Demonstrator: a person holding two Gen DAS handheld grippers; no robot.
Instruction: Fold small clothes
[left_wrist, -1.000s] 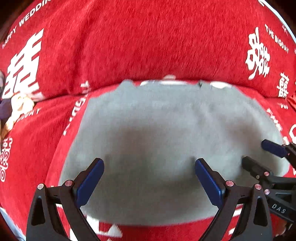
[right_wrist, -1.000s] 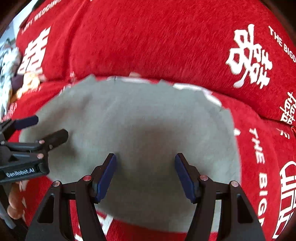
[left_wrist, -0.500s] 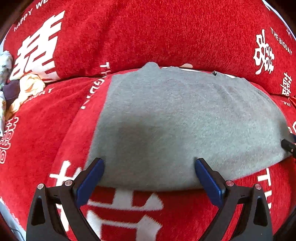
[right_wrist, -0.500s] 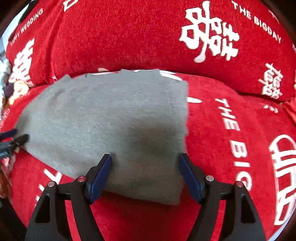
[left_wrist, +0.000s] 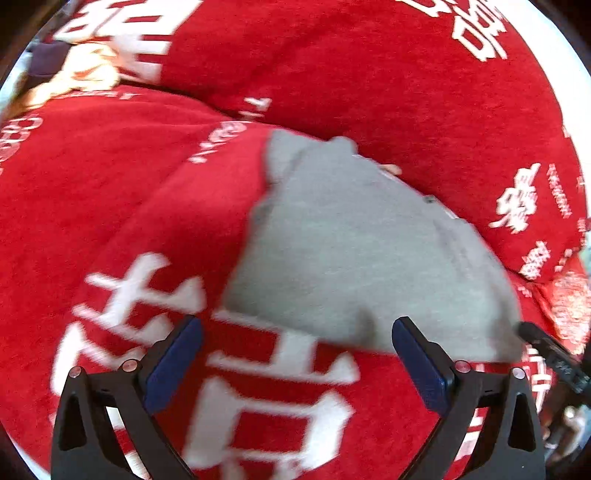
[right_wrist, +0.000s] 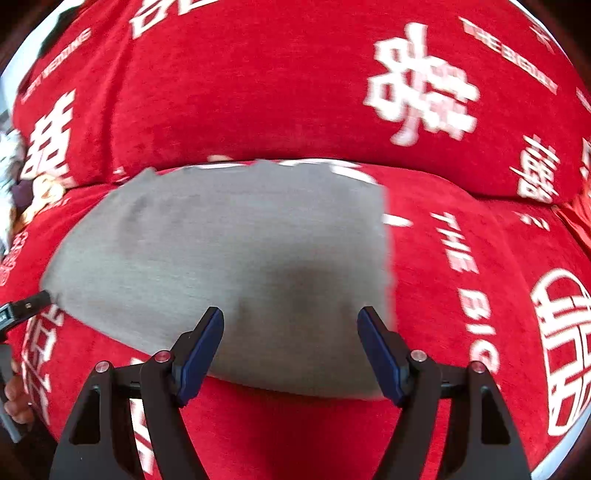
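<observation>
The grey garment (right_wrist: 229, 258), a soft, fuzzy knit folded into a rough rectangle, lay flat at centre frame on the red plush sofa cover (right_wrist: 461, 295) printed with white characters. Both the left gripper (left_wrist: 295, 365) and the right gripper (right_wrist: 290, 350) stood spread with nothing between their blue pads. It looked light and limp, best pinched at a near corner or edge.

Plain grey garment (right_wrist: 229, 258) on white-lettered red cover (right_wrist: 258, 81).
</observation>
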